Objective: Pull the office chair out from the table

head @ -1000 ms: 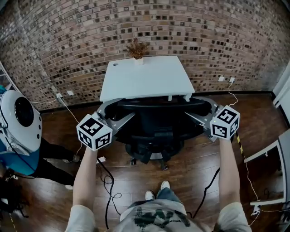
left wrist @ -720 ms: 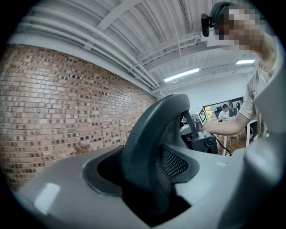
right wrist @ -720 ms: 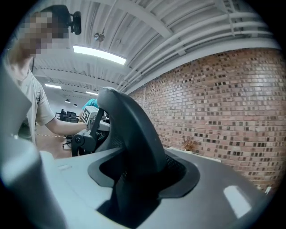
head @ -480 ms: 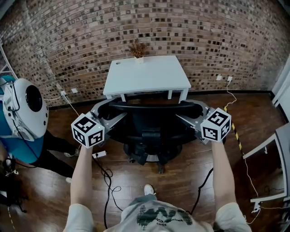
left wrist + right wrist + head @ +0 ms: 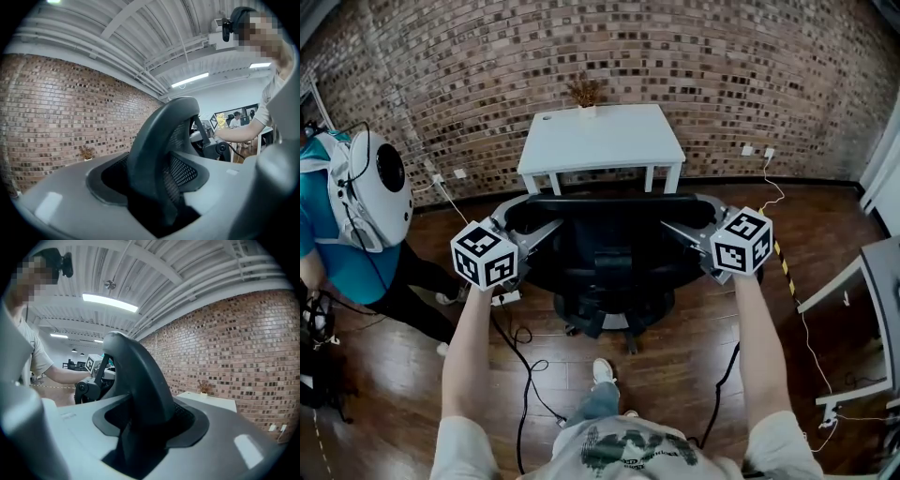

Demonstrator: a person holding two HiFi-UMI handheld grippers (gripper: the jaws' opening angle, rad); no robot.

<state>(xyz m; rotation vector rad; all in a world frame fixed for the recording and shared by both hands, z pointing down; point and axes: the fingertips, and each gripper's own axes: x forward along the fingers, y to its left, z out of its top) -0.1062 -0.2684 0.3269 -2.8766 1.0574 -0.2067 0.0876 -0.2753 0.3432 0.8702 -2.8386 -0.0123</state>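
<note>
Two grippers clamp the black office chair (image 5: 605,253) by the side edges of its backrest, the left gripper (image 5: 542,214) on the left edge and the right gripper (image 5: 682,214) on the right, each with its fingers closed on the frame. The brick wall (image 5: 722,84) fills the far side and a wooden floor (image 5: 675,375) spreads below. The white table (image 5: 600,141) stands against that wall, and the chair sits just on its near side, backrest toward the person. Only the head view shows the floor, the cables (image 5: 525,375) trailing over it and a bystander (image 5: 337,234) at the left. Only the gripper views show the ribbed ceiling (image 5: 154,42) and its strip lights (image 5: 110,302). Each gripper view also shows the curved backrest edge standing right between its own jaws, and the opposite gripper across the chair. At the table's far edge a small white pot (image 5: 586,112) holds a dried plant (image 5: 584,94).
</note>
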